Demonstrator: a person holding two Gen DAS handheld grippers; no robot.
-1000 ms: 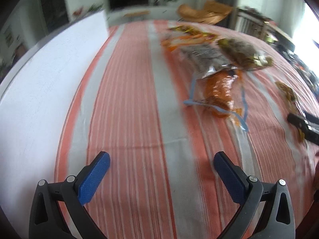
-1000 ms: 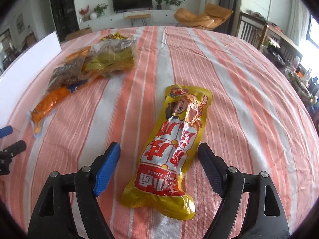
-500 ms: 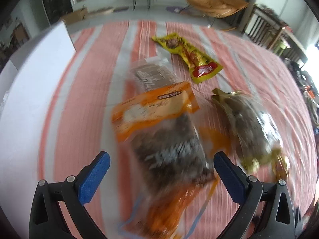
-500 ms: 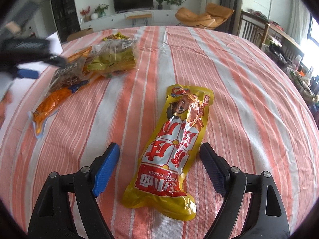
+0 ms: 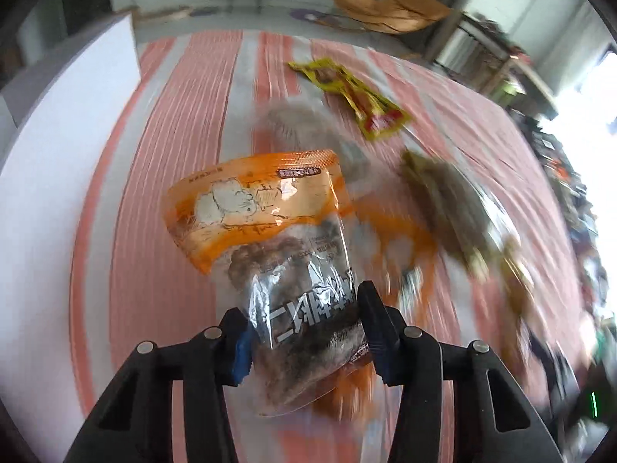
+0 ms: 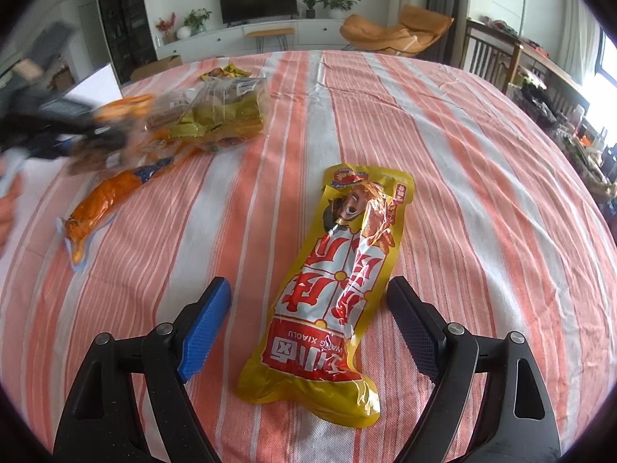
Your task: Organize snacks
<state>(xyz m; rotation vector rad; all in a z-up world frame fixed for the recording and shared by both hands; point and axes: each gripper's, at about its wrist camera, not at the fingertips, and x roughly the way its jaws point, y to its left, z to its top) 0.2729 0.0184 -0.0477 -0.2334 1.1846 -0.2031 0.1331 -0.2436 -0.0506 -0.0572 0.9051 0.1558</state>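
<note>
My left gripper is shut on an orange-topped clear snack bag with dark pieces inside, held above the striped tablecloth. In the right wrist view the left gripper is a blur at the far left with that bag. My right gripper is open and straddles the lower part of a long yellow and red snack pack lying flat. That yellow pack also shows in the left wrist view. An orange pouch and a yellow-green bag lie at the left.
A white box stands along the table's left edge. A brownish snack bag lies right of the held bag. Chairs and a cluttered side table stand beyond the right edge. A TV cabinet is at the back.
My left gripper swung over the pile of bags, closed on the orange-topped bag and lifted it. My right gripper has stayed open over the yellow pack.
</note>
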